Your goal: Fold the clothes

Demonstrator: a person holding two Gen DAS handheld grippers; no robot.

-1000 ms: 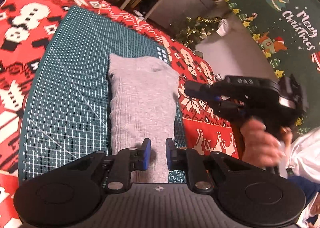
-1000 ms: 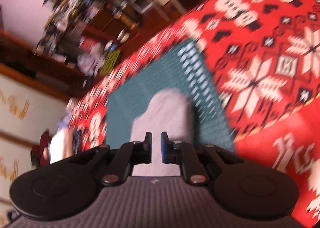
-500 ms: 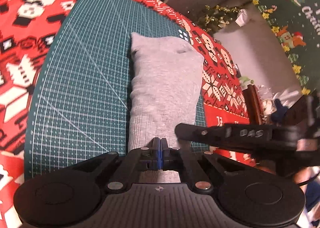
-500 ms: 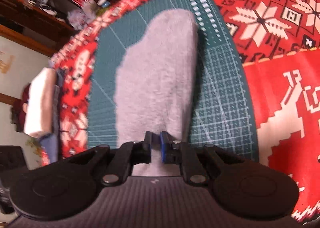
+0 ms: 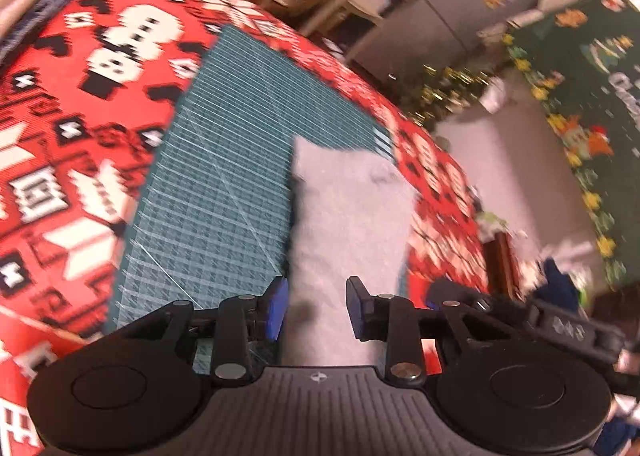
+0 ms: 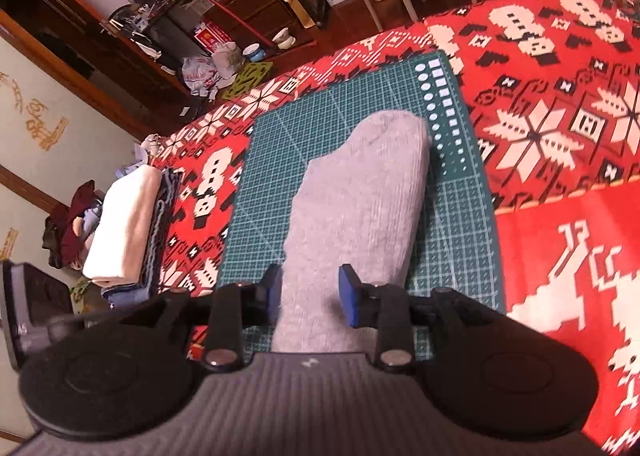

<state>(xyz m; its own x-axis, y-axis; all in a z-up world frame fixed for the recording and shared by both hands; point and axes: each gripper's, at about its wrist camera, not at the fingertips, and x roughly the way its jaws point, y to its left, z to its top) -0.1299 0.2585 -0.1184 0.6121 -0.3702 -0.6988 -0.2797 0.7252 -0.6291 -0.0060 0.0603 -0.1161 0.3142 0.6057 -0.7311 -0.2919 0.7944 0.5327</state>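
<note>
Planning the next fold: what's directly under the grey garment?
The grey garment lies on the green cutting mat, which sits on the red patterned tablecloth. Whatever is between garment and mat, or inside its folds, is covered. Both grippers are open above its near end.

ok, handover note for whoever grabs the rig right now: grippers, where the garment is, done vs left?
Left gripper: open, holding nothing, near end of the grey garment between its fingers.
Right gripper: open, empty, over the same near end.
Grey garment: lies as a long narrow folded strip on the green cutting mat, on the red patterned cloth.
A stack of folded clothes sits on the cloth beyond the mat.
Done: lengthwise folds, judging by the strip.
Left: probably fold it end to end, then move it to the stack.
</note>
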